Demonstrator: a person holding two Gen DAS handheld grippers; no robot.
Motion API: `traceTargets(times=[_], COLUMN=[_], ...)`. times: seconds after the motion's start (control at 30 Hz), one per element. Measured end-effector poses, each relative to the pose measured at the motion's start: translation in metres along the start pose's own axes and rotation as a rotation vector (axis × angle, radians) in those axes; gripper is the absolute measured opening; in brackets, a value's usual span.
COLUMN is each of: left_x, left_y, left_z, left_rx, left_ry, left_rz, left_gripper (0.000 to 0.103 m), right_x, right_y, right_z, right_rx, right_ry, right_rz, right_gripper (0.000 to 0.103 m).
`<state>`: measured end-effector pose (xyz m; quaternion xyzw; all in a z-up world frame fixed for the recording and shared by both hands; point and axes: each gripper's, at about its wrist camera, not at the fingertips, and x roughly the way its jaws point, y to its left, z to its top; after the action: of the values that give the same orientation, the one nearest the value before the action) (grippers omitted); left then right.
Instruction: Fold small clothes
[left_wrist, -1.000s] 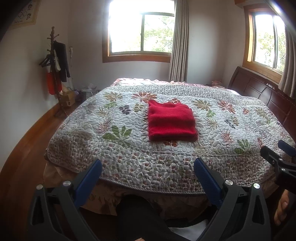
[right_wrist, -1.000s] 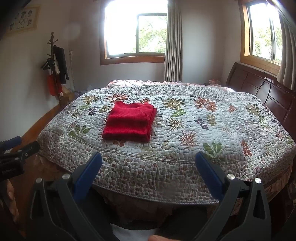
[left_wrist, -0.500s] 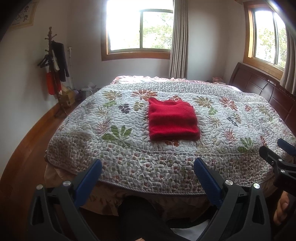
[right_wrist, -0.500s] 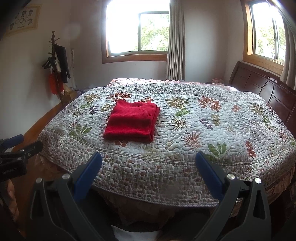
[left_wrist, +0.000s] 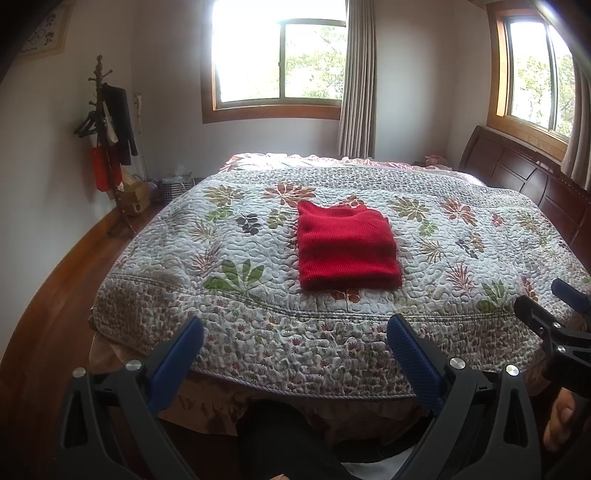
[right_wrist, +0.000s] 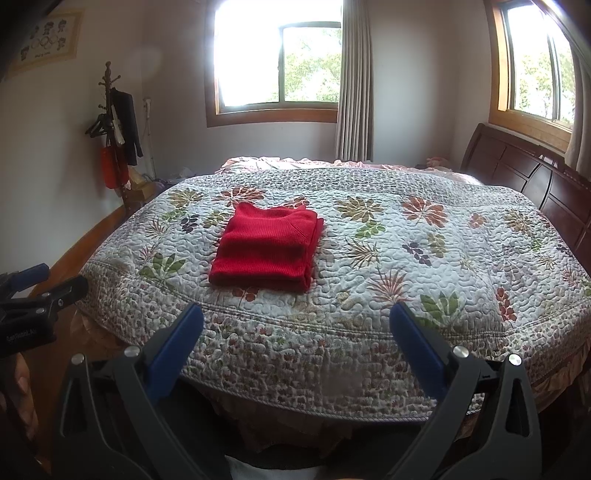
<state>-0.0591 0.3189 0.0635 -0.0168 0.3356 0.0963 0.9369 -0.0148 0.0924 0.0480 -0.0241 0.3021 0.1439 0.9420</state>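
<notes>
Lying folded on the quilt (left_wrist: 424, 236), red sweater (left_wrist: 345, 245) well beyond both tongs, left tongs (left_wrist: 295, 332) and right tongs (right_wrist: 297, 321) spread apart, empty

A red knitted sweater (left_wrist: 347, 246) lies folded into a neat, flat rectangle on the bed's floral quilt (left_wrist: 461, 236), near the closer edge, neckline turned toward the far window.
</notes>
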Motion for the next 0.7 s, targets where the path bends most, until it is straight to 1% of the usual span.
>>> traceTargets(times=[0.7], left_x=[0.017], left_y=[-0.010], left_z=[-0.005], left_rx=[0.024], left_ry=[0.035], left_rz=[0.007], left_gripper=[0.099], right_x=[0.015], right_y=[0.003], right_z=[-0.005], right_rx=[-0.005], right_ry=[0.017], right_rz=[0.010], right_gripper=[0.100])
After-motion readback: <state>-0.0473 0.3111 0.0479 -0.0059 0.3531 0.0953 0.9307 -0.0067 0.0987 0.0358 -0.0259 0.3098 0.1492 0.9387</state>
